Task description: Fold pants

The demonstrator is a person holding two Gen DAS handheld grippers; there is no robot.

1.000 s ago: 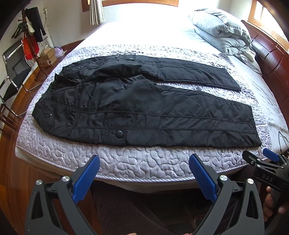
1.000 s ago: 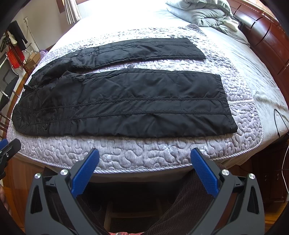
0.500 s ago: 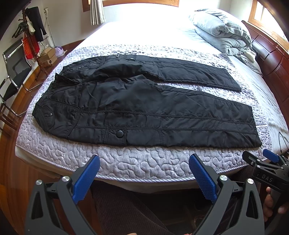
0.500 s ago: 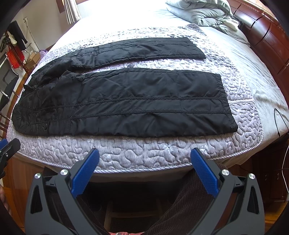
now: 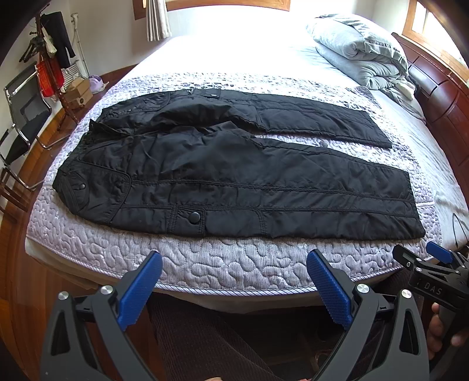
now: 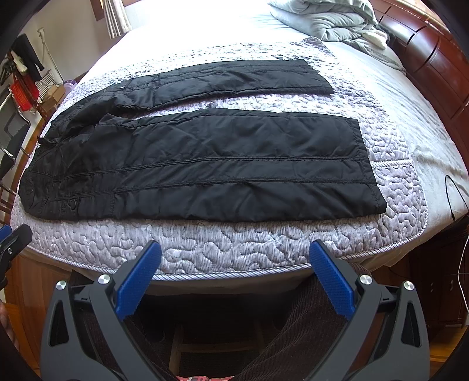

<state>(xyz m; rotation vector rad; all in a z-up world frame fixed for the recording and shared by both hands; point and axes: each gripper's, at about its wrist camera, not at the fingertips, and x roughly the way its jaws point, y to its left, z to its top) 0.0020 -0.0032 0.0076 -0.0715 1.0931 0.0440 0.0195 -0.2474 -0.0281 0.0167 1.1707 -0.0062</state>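
Black quilted pants point(image 5: 234, 181) point(image 6: 205, 170) lie flat across the bed, waist to the left, both legs stretched to the right and spread apart. My left gripper point(image 5: 234, 263) hangs open before the bed's near edge, short of the pants' hip pocket area. My right gripper point(image 6: 234, 256) is open too, below the near leg, nothing between its blue pads point(image 6: 328, 278). The right gripper point(image 5: 436, 263) also shows at the right edge of the left wrist view, and the left gripper's tip point(image 6: 11, 240) at the left edge of the right wrist view.
The bed has a lilac quilted cover point(image 5: 234, 260) point(image 6: 234, 237). A folded grey duvet point(image 5: 360, 55) point(image 6: 322, 17) lies at the far right by the dark wooden headboard point(image 5: 445, 96). A chair point(image 5: 23, 117) and a clothes rack point(image 5: 49, 49) stand left. Brown-trousered legs point(image 6: 307, 328) are below.
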